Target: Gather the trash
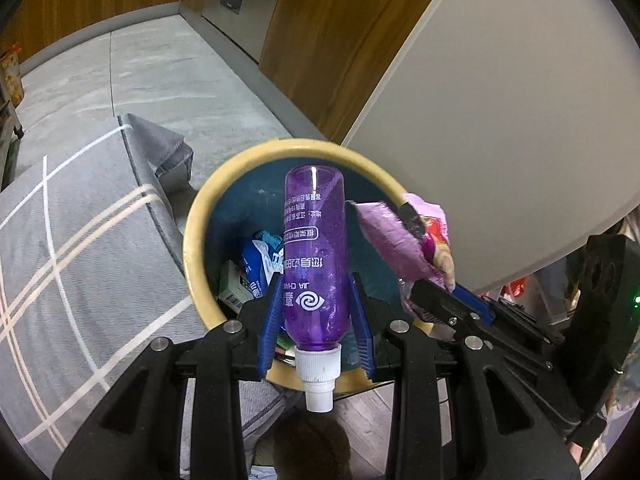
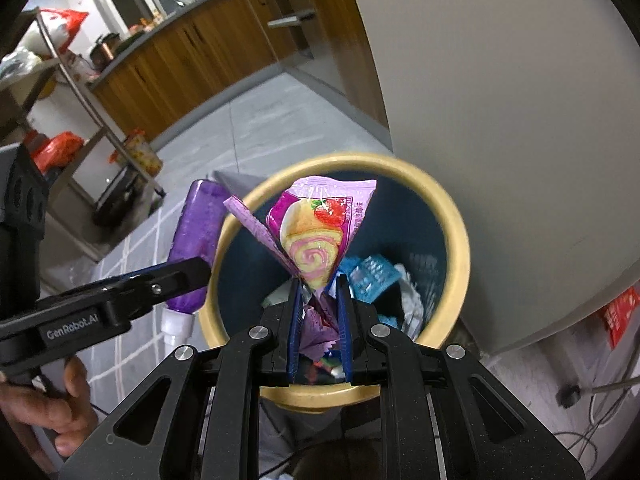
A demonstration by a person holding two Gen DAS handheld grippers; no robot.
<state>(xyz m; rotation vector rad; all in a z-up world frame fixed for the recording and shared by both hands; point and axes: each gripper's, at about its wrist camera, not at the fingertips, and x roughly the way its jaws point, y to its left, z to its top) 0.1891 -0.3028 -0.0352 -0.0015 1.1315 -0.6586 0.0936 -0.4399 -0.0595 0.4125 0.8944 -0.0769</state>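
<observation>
Bottle [image 1: 314, 256] pinched in my left gripper [image 1: 316, 308], wrapper [image 2: 316, 232] pinched in my right gripper [image 2: 319, 292], both above the bin [image 1: 192, 240] ahead

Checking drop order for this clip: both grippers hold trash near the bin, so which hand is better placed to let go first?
Probably the right. The right gripper holds the pink snack wrapper inside the bin's rim. The left gripper holds the purple bottle, which in the right view sits beside the rim.
</observation>
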